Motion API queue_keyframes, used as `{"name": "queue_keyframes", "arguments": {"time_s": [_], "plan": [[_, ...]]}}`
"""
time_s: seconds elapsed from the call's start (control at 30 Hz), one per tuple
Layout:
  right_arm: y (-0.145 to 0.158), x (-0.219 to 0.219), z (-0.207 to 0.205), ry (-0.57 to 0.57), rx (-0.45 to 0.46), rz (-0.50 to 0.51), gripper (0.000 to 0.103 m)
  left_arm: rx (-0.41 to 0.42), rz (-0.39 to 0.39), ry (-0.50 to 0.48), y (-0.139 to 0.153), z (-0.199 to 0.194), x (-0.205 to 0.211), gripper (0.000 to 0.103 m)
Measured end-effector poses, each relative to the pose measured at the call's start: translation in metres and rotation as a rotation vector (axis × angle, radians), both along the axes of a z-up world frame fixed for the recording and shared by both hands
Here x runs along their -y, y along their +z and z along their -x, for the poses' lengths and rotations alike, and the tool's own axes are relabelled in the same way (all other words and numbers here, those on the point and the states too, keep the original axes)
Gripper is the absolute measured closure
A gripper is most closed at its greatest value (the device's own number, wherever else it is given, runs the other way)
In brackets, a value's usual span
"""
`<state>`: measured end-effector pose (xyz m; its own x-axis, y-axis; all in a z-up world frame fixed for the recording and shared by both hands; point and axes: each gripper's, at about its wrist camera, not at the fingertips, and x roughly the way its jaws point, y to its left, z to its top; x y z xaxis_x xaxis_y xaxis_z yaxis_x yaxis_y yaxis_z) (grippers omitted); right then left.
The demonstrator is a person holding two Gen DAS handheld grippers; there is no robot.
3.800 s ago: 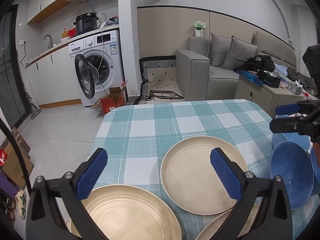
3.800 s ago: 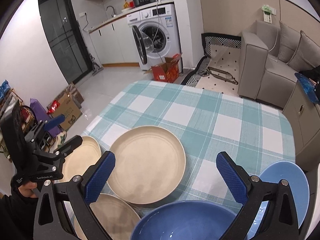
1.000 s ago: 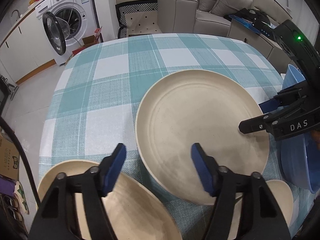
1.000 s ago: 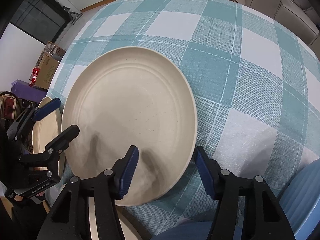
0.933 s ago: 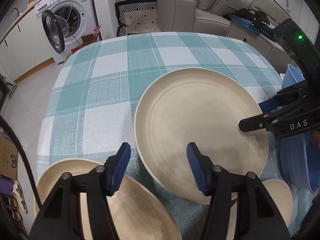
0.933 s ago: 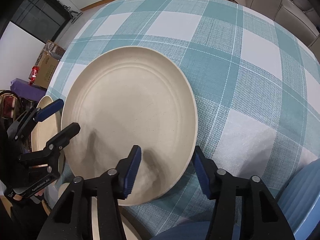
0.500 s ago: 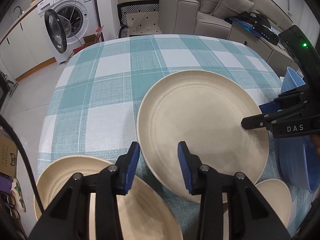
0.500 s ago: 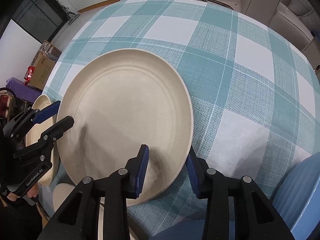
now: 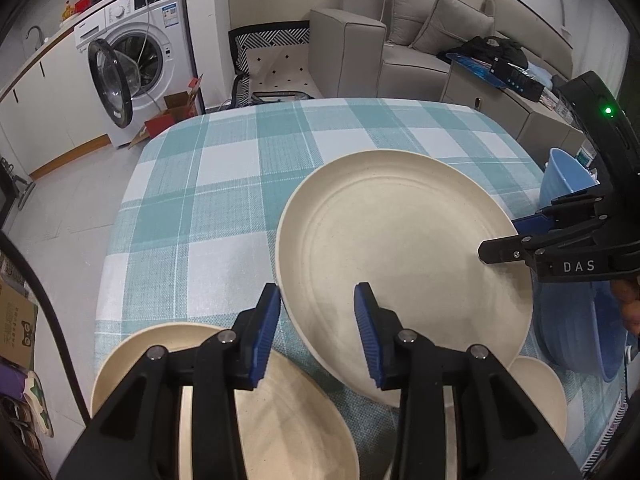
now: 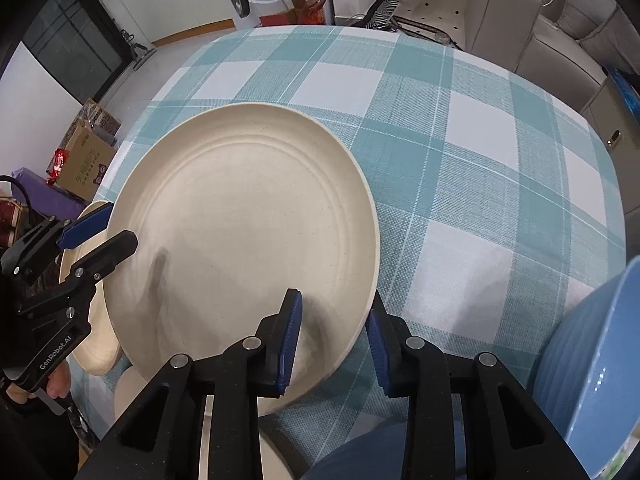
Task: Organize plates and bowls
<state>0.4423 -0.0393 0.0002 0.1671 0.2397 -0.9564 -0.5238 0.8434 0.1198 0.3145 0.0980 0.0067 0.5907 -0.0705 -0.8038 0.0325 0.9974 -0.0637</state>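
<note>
A large cream plate [image 9: 400, 248] [image 10: 248, 216] hangs slightly above the teal checked tablecloth [image 9: 224, 184], held from two sides. My left gripper [image 9: 316, 308] is shut on its near-left rim; the right wrist view shows that left gripper [image 10: 100, 228] pinching the edge. My right gripper [image 10: 332, 320] has the opposite rim between its blue pads, and its jaws are still closing on it. The left wrist view shows that right gripper [image 9: 508, 236] clamped on the rim. A second cream plate [image 9: 224, 400] lies under my left gripper.
A small cream dish [image 9: 536, 392] sits at the near edge. Blue bowls [image 9: 568, 184] [image 10: 592, 344] stand at the right side of the table. Beyond the table are a washing machine [image 9: 132, 64] with its door open and a grey sofa [image 9: 400, 40].
Both grippers narrowed from half open until their pads met the big cream plate's rim. Both hands then rose a little and the plate came up off the cloth.
</note>
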Motion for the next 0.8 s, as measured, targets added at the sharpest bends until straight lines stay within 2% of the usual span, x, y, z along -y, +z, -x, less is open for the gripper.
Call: {"name": "queue_keyframes", "arguments": {"time_s": [0.33,0.8], "plan": [[0.024,0.007,0.023,0.023,0.038,-0.025,0.071,0.033,-0.012,0.01,0.02,0.016,0.002,0.066],[0.049,0.003,0.07,0.114,0.108,-0.037,0.07,0.085,-0.022,0.073,0.033,0.068,0.006,0.066]]}}
